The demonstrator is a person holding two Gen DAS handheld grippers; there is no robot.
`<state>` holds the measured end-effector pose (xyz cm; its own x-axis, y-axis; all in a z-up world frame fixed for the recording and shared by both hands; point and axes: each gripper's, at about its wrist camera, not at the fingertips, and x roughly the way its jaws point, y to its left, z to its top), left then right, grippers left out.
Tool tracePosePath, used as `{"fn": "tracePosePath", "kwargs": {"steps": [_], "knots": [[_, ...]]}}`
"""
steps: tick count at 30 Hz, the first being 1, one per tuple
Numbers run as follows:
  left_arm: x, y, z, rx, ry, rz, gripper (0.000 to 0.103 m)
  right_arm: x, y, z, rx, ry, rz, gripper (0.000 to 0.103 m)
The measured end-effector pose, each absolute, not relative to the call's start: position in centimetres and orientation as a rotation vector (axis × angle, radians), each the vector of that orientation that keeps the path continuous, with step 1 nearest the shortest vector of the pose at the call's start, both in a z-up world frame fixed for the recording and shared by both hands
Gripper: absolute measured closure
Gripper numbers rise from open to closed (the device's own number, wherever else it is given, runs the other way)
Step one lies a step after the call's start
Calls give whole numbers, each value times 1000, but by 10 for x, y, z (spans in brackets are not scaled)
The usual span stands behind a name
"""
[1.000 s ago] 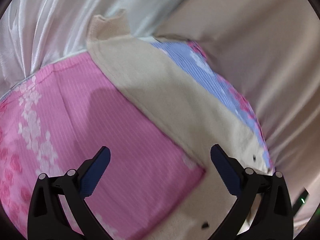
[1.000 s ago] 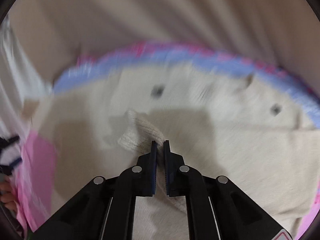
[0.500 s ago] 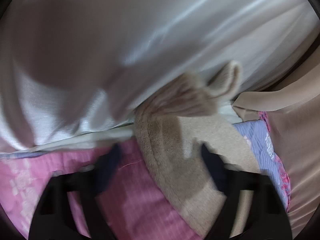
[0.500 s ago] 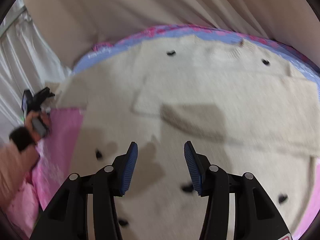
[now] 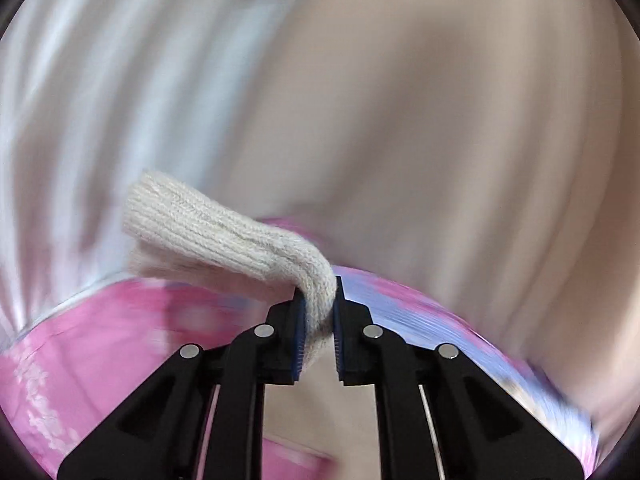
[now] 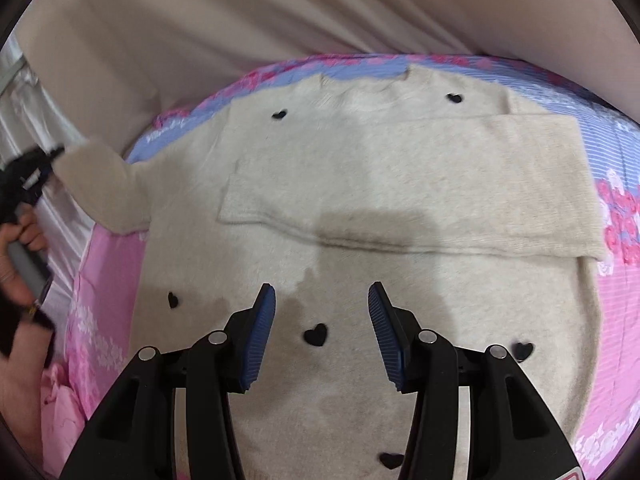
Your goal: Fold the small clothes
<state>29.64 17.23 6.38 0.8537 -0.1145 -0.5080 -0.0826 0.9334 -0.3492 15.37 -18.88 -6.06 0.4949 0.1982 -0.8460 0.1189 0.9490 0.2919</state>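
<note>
Cream knitted sweater with small black hearts [image 6: 360,200] lies flat on the pink-and-blue floral bedsheet [image 6: 616,288], one sleeve already folded across its chest. The other sleeve's ribbed cuff [image 5: 224,232] is pinched in the left gripper [image 5: 318,320], whose jaws have just been closing on it — it is lifted off the sweater's left edge. The right gripper [image 6: 322,332] hovers half open and empty over the lower body. Beige and white curtains [image 6: 200,20] hang beyond the sweater; nothing blocks the fold — the sleeve runs toward the sweater's middle.
</note>
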Motion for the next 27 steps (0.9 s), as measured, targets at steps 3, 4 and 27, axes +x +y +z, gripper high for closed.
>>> {"fn": "tracePosePath", "kwargs": {"steps": [3, 4, 27], "knots": [[282, 75, 87, -302, 567, -258, 93, 144, -212, -53, 361, 1019, -3, 55], [276, 37, 90, -279, 585, -345, 92, 138, -224, -51, 377, 1004, -30, 55], [146, -27, -20, -113, 1005, -305, 22, 194, -299, -103, 542, 1103, -152, 94]]}}
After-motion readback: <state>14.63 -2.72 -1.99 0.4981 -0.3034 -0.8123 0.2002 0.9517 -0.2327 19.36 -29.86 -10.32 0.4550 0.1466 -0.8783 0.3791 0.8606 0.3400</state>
